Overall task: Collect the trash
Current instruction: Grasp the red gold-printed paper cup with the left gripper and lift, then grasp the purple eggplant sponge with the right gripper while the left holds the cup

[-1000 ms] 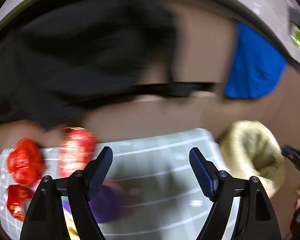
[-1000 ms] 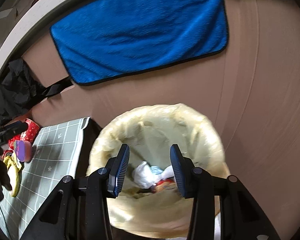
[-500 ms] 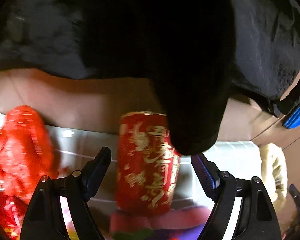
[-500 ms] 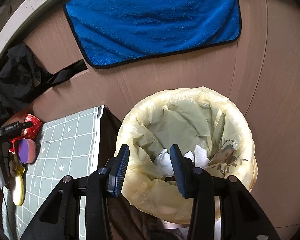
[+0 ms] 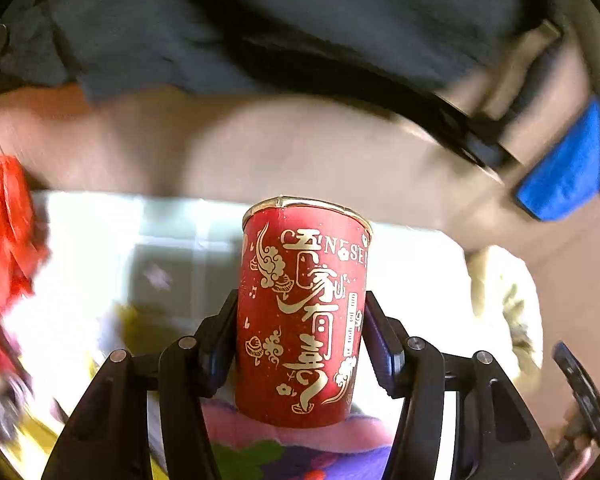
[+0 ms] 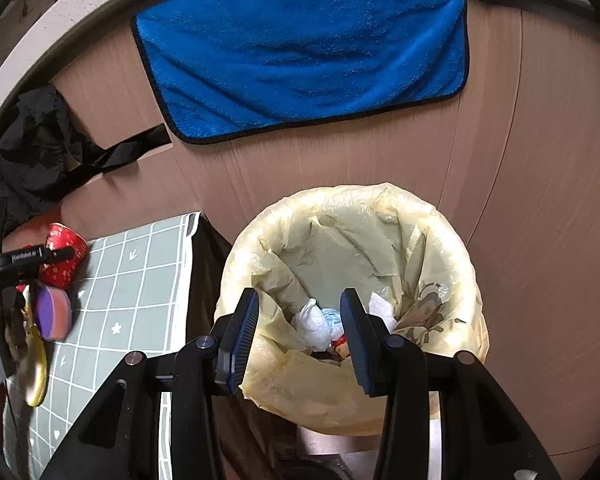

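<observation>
Left wrist view: left claw (image 5: 300, 340) clamped on one upright red cup (image 5: 302, 312), its gold lettering facing the camera; lined bin to the right.

Right wrist view: right claw (image 6: 298, 328) parted, empty, above one bin (image 6: 352, 276) holding crumpled white paper (image 6: 312, 326); one blue towel (image 6: 300, 60) beyond.

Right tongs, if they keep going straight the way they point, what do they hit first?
Most likely the crumpled white trash at the bottom of the yellow-lined bin; the open right tongs aim into its mouth, though depth is hard to judge.
</observation>
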A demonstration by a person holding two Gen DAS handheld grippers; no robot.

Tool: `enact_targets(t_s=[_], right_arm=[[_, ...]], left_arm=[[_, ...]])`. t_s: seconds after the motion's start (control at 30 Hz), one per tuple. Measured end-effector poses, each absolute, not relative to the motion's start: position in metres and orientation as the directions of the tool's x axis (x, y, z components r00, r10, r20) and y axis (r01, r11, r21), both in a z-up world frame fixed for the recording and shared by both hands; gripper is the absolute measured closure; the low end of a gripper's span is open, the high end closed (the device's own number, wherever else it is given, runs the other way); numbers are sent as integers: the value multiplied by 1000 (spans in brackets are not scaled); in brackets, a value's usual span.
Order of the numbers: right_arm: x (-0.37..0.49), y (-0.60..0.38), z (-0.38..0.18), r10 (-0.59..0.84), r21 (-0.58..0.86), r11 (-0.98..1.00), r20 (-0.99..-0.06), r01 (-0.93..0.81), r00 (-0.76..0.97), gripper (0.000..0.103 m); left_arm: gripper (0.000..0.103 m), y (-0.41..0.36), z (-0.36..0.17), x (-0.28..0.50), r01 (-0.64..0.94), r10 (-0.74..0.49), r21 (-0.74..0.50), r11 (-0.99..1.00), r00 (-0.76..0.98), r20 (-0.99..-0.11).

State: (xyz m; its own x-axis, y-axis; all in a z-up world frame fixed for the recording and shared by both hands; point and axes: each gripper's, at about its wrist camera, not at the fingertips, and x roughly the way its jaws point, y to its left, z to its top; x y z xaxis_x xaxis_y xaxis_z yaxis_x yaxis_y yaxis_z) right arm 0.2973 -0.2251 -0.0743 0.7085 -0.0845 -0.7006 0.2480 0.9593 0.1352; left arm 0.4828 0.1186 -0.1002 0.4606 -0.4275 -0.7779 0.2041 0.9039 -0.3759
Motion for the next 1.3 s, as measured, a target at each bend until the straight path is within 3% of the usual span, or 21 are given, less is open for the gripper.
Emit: enact_targets(t_s=[0.17, 0.27, 0.6, 0.8, 1.0, 1.3], right_arm=[[290, -214, -75, -17, 155, 971, -708, 180, 706, 63], [289, -200, -79, 39, 161, 981, -720, 112, 693, 63], [303, -95, -95, 286, 194, 957, -752, -215, 594, 63], [307, -22, -102, 344, 151, 917, -767, -368, 542, 61], [325, 15, -108, 299, 91, 923, -782, -374, 547, 57], [352, -31, -108, 147, 72, 986, -794, -150, 590, 55]], left_arm=[[46, 98, -86, 446, 276, -477, -390, 878, 455, -752], [46, 99, -67, 431, 291, -437, -329, 898, 520, -734], [46, 159, -53, 410, 163, -319, -280, 946, 616, -720], [46, 179, -64, 399, 141, -295, -267, 953, 620, -727], [46, 195, -67, 399, 143, -322, -299, 944, 603, -730], [46, 187, -75, 414, 196, -376, -324, 926, 560, -738]])
